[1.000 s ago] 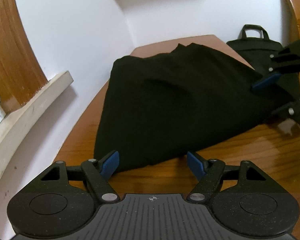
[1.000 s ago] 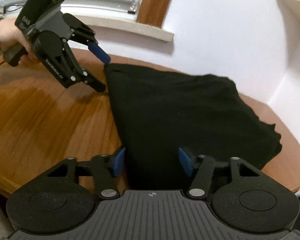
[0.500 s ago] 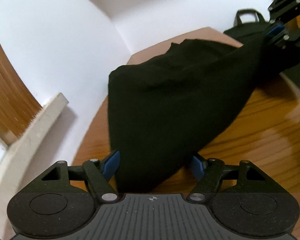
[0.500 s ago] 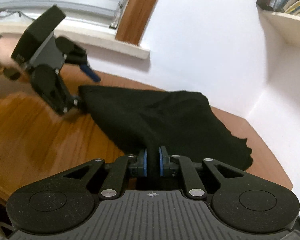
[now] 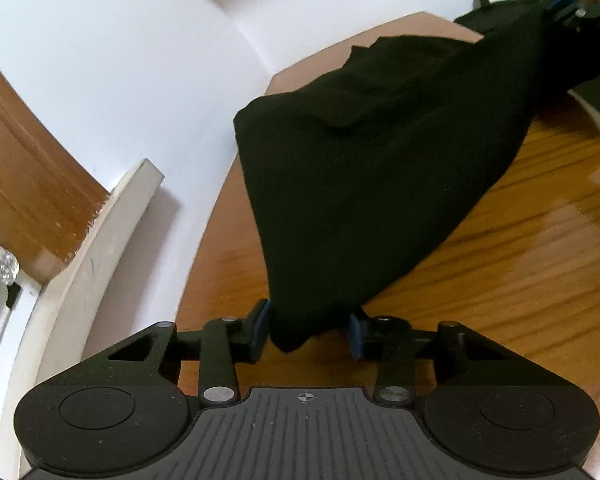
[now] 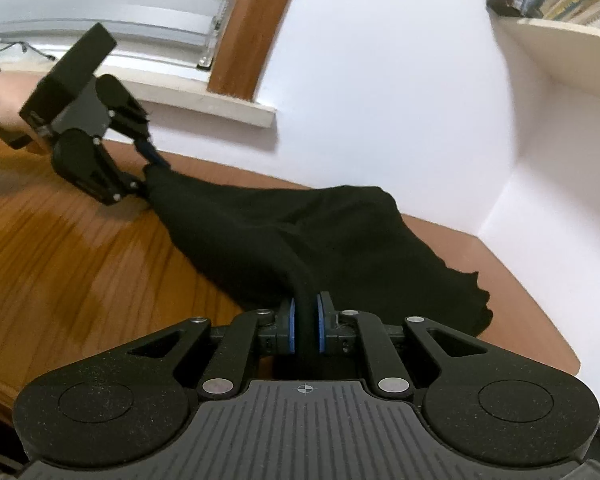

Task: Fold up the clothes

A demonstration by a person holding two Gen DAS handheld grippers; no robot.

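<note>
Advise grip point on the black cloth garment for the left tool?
Take the near corner of the black cloth garment, coming in low from the table's near edge. That corner bunches into a narrow tip already between the left tool, whose jaws are closing; the right tool clamps the opposite corner.

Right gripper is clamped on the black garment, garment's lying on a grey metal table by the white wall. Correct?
Not quite: the table is glossy brown wood, not grey metal, as the right wrist view shows. The rest holds: the right gripper is clamped on a bunched fold of the black garment, which lies by the white wall.
</note>
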